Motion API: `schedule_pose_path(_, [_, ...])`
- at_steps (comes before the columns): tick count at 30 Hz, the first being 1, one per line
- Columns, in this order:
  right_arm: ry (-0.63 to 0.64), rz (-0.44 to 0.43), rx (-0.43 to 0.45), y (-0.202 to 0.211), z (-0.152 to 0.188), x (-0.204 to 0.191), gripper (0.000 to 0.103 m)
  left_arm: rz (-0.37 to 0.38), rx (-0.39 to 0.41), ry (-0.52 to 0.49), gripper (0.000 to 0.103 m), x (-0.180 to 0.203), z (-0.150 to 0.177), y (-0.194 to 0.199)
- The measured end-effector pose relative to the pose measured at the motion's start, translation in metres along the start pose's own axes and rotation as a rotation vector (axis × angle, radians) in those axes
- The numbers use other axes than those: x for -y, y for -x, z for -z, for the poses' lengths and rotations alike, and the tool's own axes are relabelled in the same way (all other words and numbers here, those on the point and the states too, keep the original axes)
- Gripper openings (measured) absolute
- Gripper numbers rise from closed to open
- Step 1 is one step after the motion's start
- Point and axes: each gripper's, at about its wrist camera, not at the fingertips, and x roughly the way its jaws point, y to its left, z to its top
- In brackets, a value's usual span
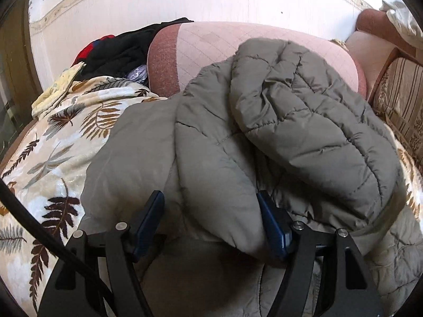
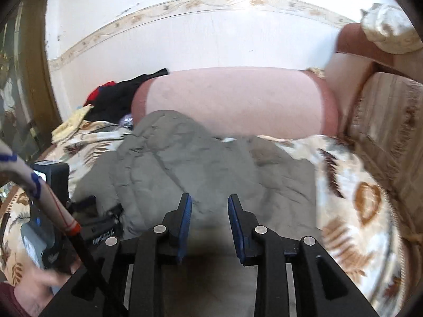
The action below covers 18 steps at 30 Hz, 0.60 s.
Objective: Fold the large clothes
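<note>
A grey-green quilted puffer jacket point(image 1: 290, 121) lies bunched on a leaf-patterned blanket point(image 1: 53, 142) on a sofa. In the left wrist view my left gripper point(image 1: 210, 200) is wide apart, its blue pads on either side of a thick fold of the jacket point(image 1: 219, 185); I cannot tell whether they press it. In the right wrist view the jacket point(image 2: 198, 169) lies flatter ahead. My right gripper point(image 2: 208, 202) is open and empty just above the jacket's near edge. The left gripper's body point(image 2: 53, 185) shows at the left of that view.
A pink sofa backrest point(image 2: 232, 100) stands behind the jacket. Black and red clothes point(image 1: 124, 50) are piled at the back left. A striped cushion point(image 2: 386, 132) and armrest are at the right. A white wall is behind. A hand point(image 2: 34, 288) is at lower left.
</note>
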Motion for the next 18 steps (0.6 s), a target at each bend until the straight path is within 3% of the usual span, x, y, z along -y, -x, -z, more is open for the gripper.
schedule_pose_path(5, [-0.054, -0.019, -0.193, -0.069, 0.026, 0.002, 0.031, 0.034, 0.084, 0.027, 0.071, -0.006, -0.008, 0.025])
schedule_pose_path(8, [-0.059, -0.018, -0.203, -0.074, 0.031, 0.002, 0.031, 0.084, 0.134, 0.019, 0.071, 0.001, -0.011, 0.036])
schedule_pose_path(11, [-0.042, -0.006, -0.199, -0.073, 0.033, -0.003, 0.031, 0.129, 0.087, -0.017, 0.071, 0.014, -0.006, 0.025])
schedule_pose_path(15, [-0.022, -0.001, -0.207, -0.071, 0.038, -0.010, 0.031, 0.080, -0.014, -0.037, 0.071, 0.020, 0.003, 0.000])
schedule_pose_path(18, [0.006, 0.012, -0.206, -0.074, 0.036, -0.011, 0.031, 0.083, -0.020, -0.027, 0.073, 0.018, 0.004, -0.004])
